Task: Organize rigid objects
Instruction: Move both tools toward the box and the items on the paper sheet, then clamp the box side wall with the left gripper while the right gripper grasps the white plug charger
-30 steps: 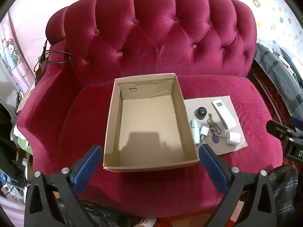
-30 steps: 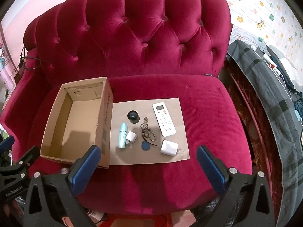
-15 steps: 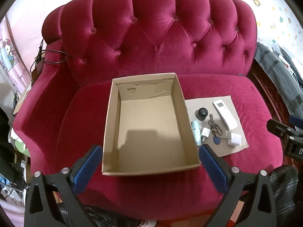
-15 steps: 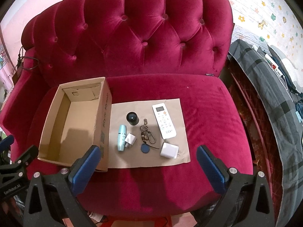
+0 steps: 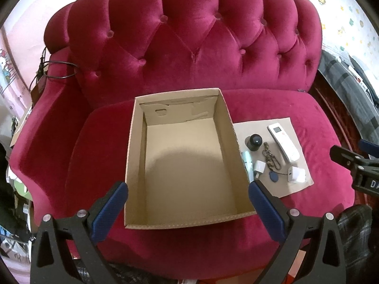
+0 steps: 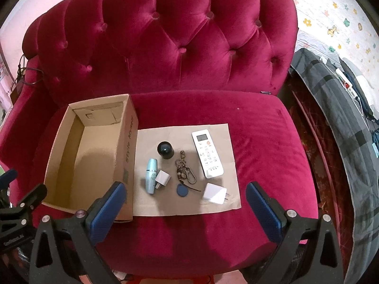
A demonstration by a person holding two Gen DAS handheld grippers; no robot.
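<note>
My left tool [image 5: 188,203] is wide open w/ nothing in it, up over the near edge of the open brown cardboard box [image 5: 184,165]. My right tool [image 6: 183,207] is wide open too, nothing in it, above the near edge of the flat brown paper sheet [image 6: 189,203]. Box & sheet both sit on the seat of the dark red velvet sofa with buttons [image 6: 180,42]. The box is on the left, nothing inside, its right wall touching the sheet's left edge. On the sheet: a white remote control with a small screen [image 6: 207,156] on the right, a round black cap-shaped thing [image 6: 165,150] at the back left, a light blue little tube [image 6: 151,175] lying near the box, a small white square plug [image 6: 162,178] touching the tube. In the middle is a bunch of metal key rings with a clip [image 6: 183,170], w/ a round blue tag [image 6: 182,191] just in front. A white charger block with two prongs [image 6: 215,197] lies at the front right, near the remote's end. A grey checked blanket [image 6: 341,123] is off to the right of the sofa.
</note>
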